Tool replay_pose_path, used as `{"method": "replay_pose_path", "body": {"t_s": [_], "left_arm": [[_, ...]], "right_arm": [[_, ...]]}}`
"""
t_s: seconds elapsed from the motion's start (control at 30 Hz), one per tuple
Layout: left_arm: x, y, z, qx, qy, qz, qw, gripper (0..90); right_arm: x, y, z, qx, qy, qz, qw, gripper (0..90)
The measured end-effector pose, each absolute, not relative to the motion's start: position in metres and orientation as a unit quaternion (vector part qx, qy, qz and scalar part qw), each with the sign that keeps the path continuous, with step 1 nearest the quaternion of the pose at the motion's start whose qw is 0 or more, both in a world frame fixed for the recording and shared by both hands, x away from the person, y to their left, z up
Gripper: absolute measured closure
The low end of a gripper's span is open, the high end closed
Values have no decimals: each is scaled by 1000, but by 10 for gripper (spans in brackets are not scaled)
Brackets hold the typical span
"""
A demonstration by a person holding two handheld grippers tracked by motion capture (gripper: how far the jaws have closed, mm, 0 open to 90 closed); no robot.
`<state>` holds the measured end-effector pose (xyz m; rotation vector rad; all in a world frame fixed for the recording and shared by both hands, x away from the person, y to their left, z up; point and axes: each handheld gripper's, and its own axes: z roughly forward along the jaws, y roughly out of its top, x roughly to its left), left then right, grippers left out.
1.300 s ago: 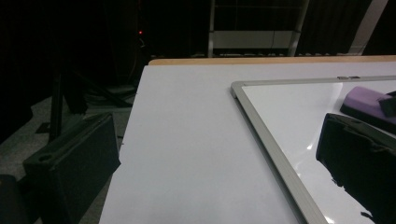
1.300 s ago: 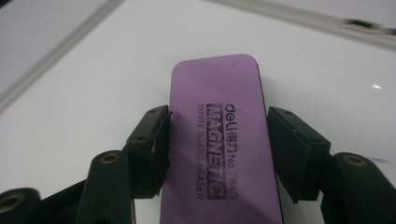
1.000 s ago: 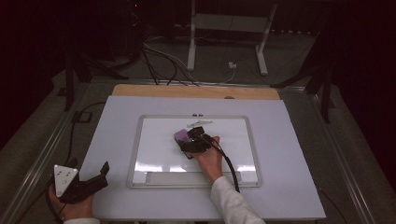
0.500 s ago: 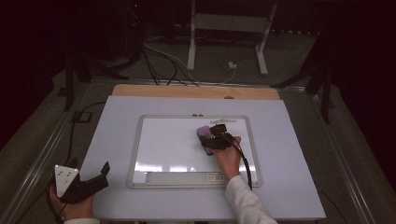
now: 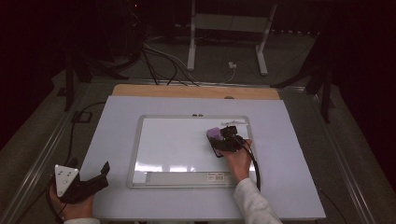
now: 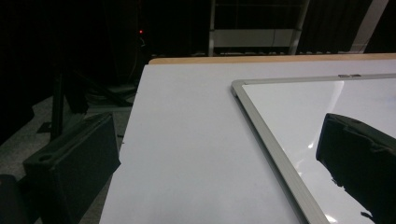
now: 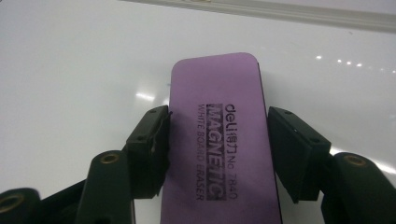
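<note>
The right hand-held gripper (image 5: 219,140) reaches forward from an outstretched forearm, jaws clamped partway on something; the left hand-held gripper (image 5: 100,175) rests low, jaws spread wide.

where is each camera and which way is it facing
High view: above the person's side, facing forward and down on the table; both forearms and tongs show.
Left gripper view: low at the table's left edge, facing along it; open black jaws.
Right gripper view: down on the purple eraser, clamped.
All share the whiteboard.
</note>
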<state>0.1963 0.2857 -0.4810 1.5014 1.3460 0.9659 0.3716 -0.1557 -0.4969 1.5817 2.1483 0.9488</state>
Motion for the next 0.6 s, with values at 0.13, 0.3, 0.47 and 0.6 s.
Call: {"method": "replay_pose_path", "body": {"t_s": [0.13,0.3,0.47,0.6], "left_arm": [[197,285,-481,603,542,388,438,2],[196,286,-481,602,542,389,439,2],[197,284,-481,605,541,387,437,2],[197,285,-482,604,542,387,438,2]], "right_arm": [[370,-162,-497,554,748,334,150,412],[370,-164,-493,543,751,341,158,318],[364,-165,-476,520,749,364,189,321],[359,-157,-474,485,779,349,190,373]]}}
